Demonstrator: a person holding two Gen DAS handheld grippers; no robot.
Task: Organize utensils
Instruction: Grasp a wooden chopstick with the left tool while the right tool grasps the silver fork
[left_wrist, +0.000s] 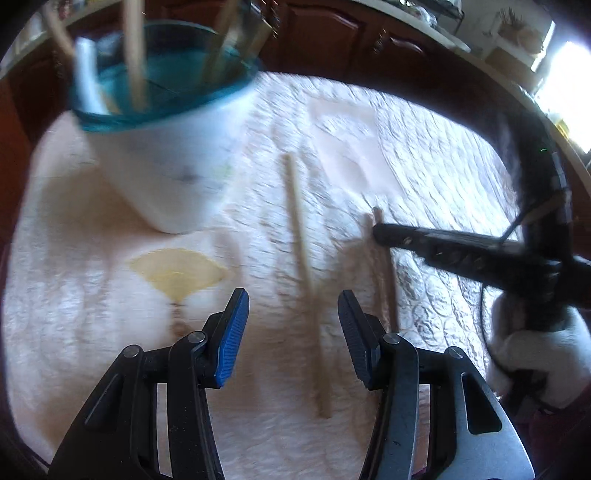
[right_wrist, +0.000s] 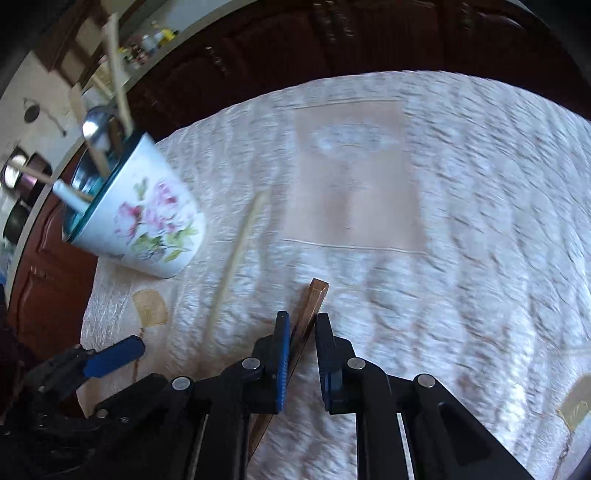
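A white flowered cup (right_wrist: 147, 221) with a teal rim holds several utensils and stands at the left; in the left wrist view the cup (left_wrist: 166, 166) is at the upper left. A pale chopstick (left_wrist: 306, 280) lies on the cloth between the fingers of my open left gripper (left_wrist: 293, 314), which hovers over it without touching. A brown chopstick (right_wrist: 314, 299) lies to its right, and my right gripper (right_wrist: 303, 315) is shut on it near its far end. From the left wrist view, the right gripper (left_wrist: 378, 230) pinches the top of that brown chopstick (left_wrist: 388, 280).
A white quilted tablecloth (right_wrist: 461, 221) with a beige patch (right_wrist: 351, 177) covers the table. Dark wooden cabinets (right_wrist: 332, 44) run behind it. A gloved hand (left_wrist: 535, 354) holds the right gripper. A yellow fan-shaped patch (left_wrist: 177, 275) lies near the cup.
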